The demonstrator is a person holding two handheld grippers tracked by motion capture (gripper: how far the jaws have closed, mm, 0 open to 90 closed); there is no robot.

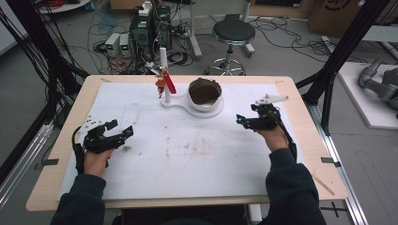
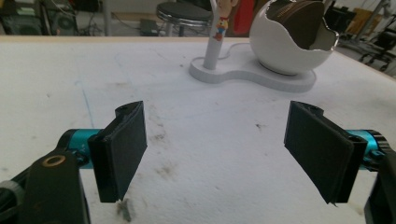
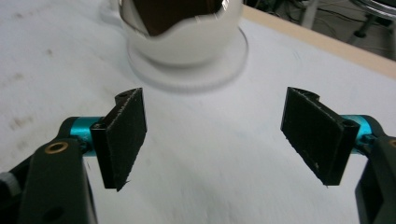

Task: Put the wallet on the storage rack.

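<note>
— Both grippers stand wide, with nothing between the jaws. Left gripper (image 1: 109, 134) is at the near left of the white mat (image 1: 141, 168), right gripper (image 1: 251, 121) at the right, a little farther up the table.

— How are the hands set?

— Each forearm comes in from the bottom edge in a dark sleeve. The left hand (image 1: 96, 159) grips from behind and below, so its jaws point up-table and to the right. The right hand (image 1: 274, 137) is turned inward, jaws pointing left toward the middle of the mat.

— And what lies ahead of them?

— An egg-shaped white bowl (image 1: 204, 93) with a jagged rim and a dark brown inside, at the far centre of the mat. It sits on a flat white base (image 1: 180, 102) that also carries an upright white post (image 1: 164, 63). A small figure with a red part (image 1: 163, 83) hangs at the post. Both grippers are well apart from it.

— From the grippers' own cameras?

— In the left gripper view the left gripper (image 2: 215, 147) looks over stained mat, with the bowl (image 2: 285, 46) ahead to the right and the post (image 2: 212, 51) left of it. In the right gripper view the right gripper (image 3: 212, 140) has the bowl (image 3: 187, 42) ahead, slightly left.

— Beyond the table?

— A round black stool (image 1: 233, 32) and a tangle of cables and boxes on the floor.
</note>
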